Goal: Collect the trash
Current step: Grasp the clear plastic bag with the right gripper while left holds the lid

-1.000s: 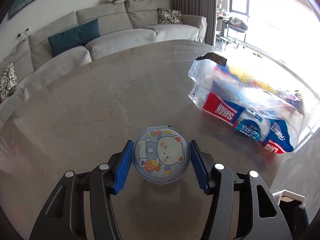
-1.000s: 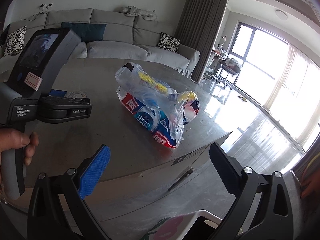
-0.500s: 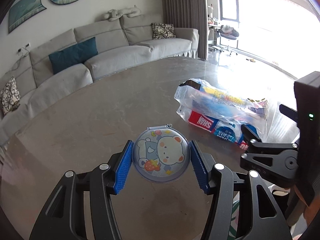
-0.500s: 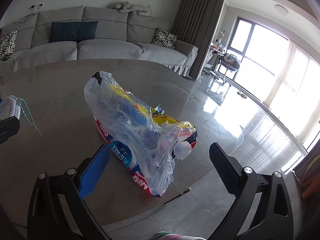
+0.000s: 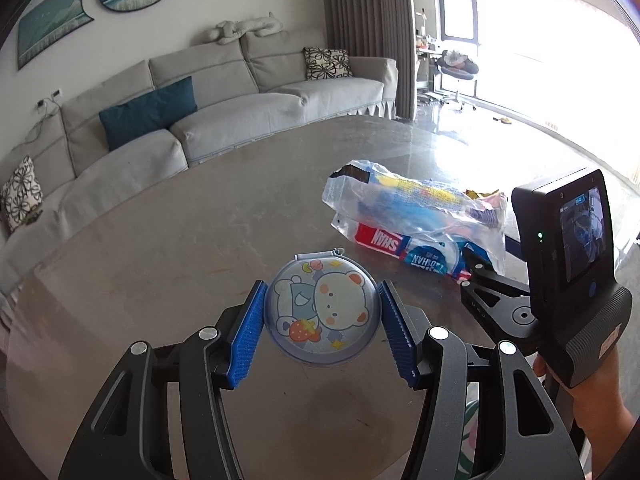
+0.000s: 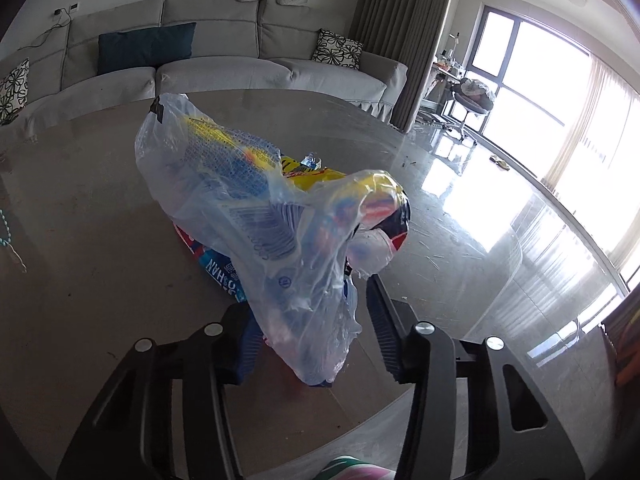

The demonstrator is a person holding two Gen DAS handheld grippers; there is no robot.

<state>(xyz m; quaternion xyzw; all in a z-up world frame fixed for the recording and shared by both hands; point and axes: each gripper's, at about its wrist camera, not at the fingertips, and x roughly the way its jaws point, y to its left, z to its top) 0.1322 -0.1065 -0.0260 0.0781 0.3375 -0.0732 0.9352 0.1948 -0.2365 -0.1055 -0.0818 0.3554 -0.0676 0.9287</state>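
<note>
My left gripper point(image 5: 322, 314) is shut on a round blue case with a cartoon bear point(image 5: 322, 314) and holds it above the round stone table point(image 5: 168, 240). A clear plastic bag stuffed with colourful wrappers point(image 6: 276, 216) lies on the table; it also shows in the left wrist view point(image 5: 416, 216). My right gripper point(image 6: 310, 322) has its fingers on either side of the bag's near end, partly closed; the left pad is hidden behind the plastic. The right gripper's body point(image 5: 560, 272) shows at the right of the left wrist view.
A grey sofa point(image 5: 224, 108) with cushions curves behind the table. A bead string point(image 6: 10, 240) lies at the table's left edge. The table's near edge point(image 6: 360, 416) runs just under the right gripper. A glossy floor and bright windows are at the right.
My right gripper has moved forward over the table and narrowed around the bag's near end. My left gripper has lifted and pulled back, still holding the bear case.
</note>
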